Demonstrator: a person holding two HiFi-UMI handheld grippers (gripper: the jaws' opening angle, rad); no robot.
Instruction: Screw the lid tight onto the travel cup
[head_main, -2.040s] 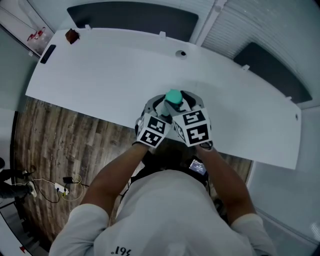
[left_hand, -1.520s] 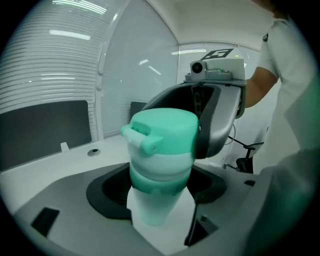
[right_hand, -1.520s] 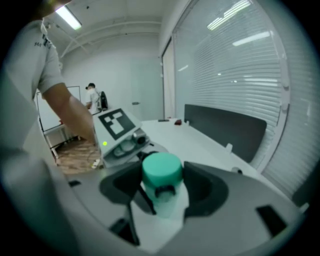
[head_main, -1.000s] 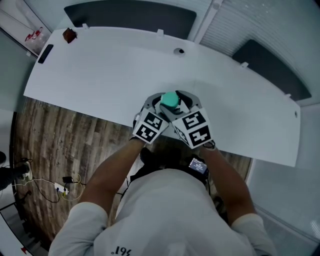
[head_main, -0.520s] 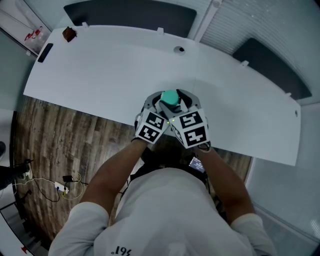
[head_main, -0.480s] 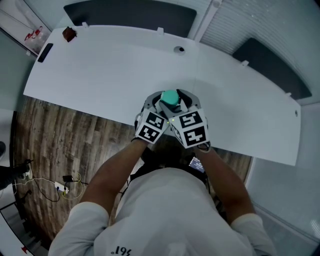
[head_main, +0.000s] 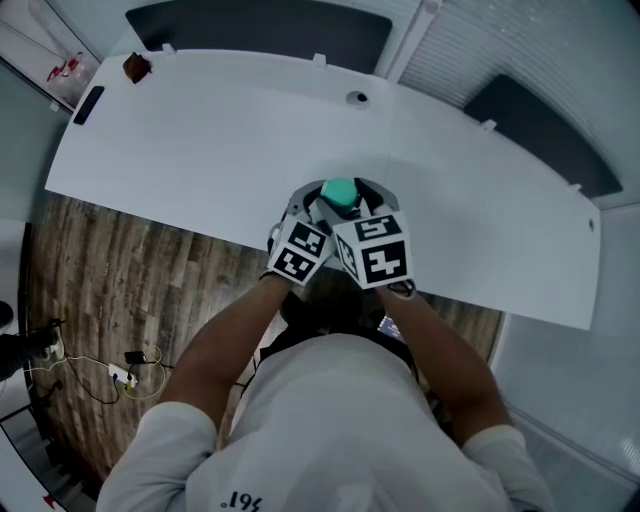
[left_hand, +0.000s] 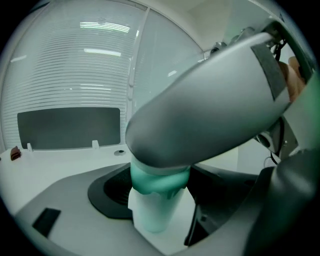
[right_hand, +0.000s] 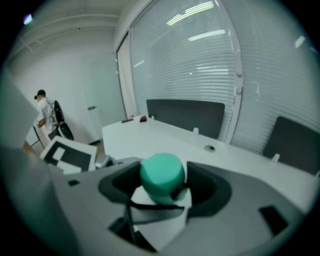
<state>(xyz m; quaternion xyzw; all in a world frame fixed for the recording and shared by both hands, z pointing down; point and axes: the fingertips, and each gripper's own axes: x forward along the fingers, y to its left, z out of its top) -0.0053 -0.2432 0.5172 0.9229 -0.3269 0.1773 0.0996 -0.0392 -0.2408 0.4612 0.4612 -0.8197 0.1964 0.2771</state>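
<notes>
The left tongs clamp the white cup, probably light and stiff; the right tongs grip its smooth, possibly slippery green lid.

The lid looks like matt teal plastic, kinda rubbery, and the cup is plain matt white plastic. The left tongs and right tongs have smooth grey plastic shells with black ribbed pads. The surface is smooth white with a soft sheen, and the floor looks like grainy wood planks
</notes>
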